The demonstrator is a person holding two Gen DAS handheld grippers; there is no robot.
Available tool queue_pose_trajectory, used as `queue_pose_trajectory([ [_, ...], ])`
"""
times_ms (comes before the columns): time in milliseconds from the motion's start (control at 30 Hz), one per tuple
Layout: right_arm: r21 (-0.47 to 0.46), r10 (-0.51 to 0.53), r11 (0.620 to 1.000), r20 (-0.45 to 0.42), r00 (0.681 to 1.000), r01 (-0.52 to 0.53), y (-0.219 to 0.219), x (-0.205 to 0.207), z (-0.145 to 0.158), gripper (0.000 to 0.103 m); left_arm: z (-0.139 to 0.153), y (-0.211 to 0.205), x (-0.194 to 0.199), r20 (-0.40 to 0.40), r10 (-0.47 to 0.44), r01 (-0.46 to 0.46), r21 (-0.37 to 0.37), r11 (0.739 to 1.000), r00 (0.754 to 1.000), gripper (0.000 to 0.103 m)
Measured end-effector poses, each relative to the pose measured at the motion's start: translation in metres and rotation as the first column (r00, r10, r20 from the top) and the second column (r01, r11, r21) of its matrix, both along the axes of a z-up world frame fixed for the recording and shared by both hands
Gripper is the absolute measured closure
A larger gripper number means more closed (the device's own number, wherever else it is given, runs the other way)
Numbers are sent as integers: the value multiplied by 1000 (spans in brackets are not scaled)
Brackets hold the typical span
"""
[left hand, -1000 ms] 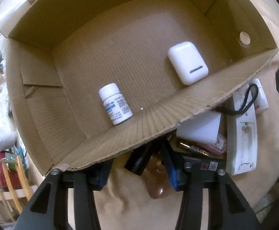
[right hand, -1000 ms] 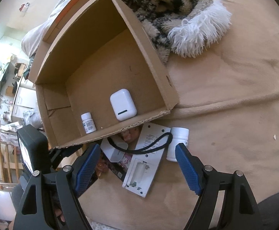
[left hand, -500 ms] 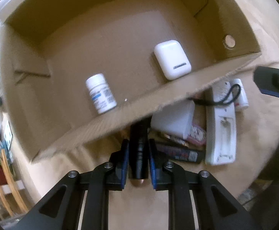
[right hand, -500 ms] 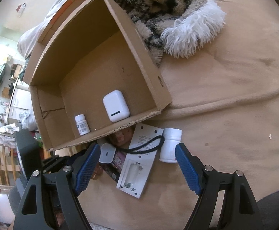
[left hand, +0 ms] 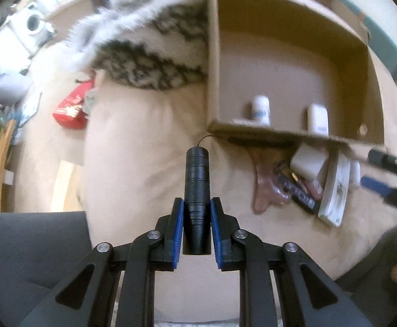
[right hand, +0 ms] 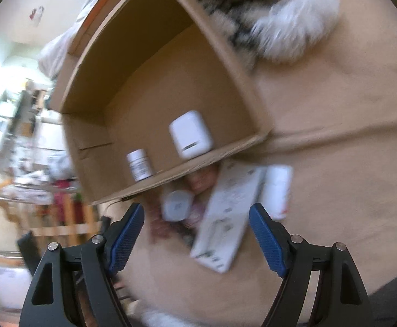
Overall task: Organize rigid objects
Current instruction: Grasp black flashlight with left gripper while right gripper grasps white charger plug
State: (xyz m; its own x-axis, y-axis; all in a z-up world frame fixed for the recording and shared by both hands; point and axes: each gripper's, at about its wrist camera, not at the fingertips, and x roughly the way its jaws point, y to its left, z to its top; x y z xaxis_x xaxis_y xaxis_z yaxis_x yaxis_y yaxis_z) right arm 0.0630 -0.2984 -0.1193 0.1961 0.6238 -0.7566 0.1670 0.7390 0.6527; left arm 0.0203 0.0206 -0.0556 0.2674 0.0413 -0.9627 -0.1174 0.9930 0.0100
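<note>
Lifted clear of the pile beside the cardboard box (left hand: 294,62), the black flashlight (left hand: 197,190) now sits clamped between the blue pads of the left hand-held gripper (left hand: 197,218), above the tan blanket (left hand: 144,163). Held wide open with nothing between its 2 fingers, the right hand-held gripper (right hand: 197,234) hovers over the white remote (right hand: 225,218) and white bottle (right hand: 276,190) lying just outside the box, while a pill bottle (right hand: 140,164) and white earbud case (right hand: 190,133) lie inside it.

cardboard box (right hand: 225,62) top open, clutter (right hand: 220,218) crowding front wall
</note>
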Motion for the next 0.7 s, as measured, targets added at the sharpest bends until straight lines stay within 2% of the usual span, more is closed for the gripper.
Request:
queue_pose_trajectory([
  [67, 33, 31, 999, -21, 999, -30, 11, 2, -3, 29, 2, -4, -6, 14, 3, -3, -19, 1000, 1000, 86],
  [167, 60, 55, 997, -27, 998, -54, 30, 6, -5, 40, 1, -3, 3, 16, 13, -12, -43, 999, 1000, 86],
  [267, 52, 47, 998, -34, 998, -45, 47, 11, -9, 40, 5, -9, -1, 28, 10, -9, -38, 999, 1000, 86],
  [433, -95, 8, 995, -109, 994, -19, 68, 14, -28, 40, -6, -7, -2, -1, 21, -21, -68, 997, 1000, 86],
  [533, -141, -20, 990, -88, 996, 8, 73, 17, -29, 40, -6, -6, -2, -7, 36, -36, -101, 994, 999, 86],
  [700, -128, -51, 991, -105, 993, 37, 78, 26, -36, 40, -7, -4, 0, -5, 62, -62, -102, 993, 998, 86],
])
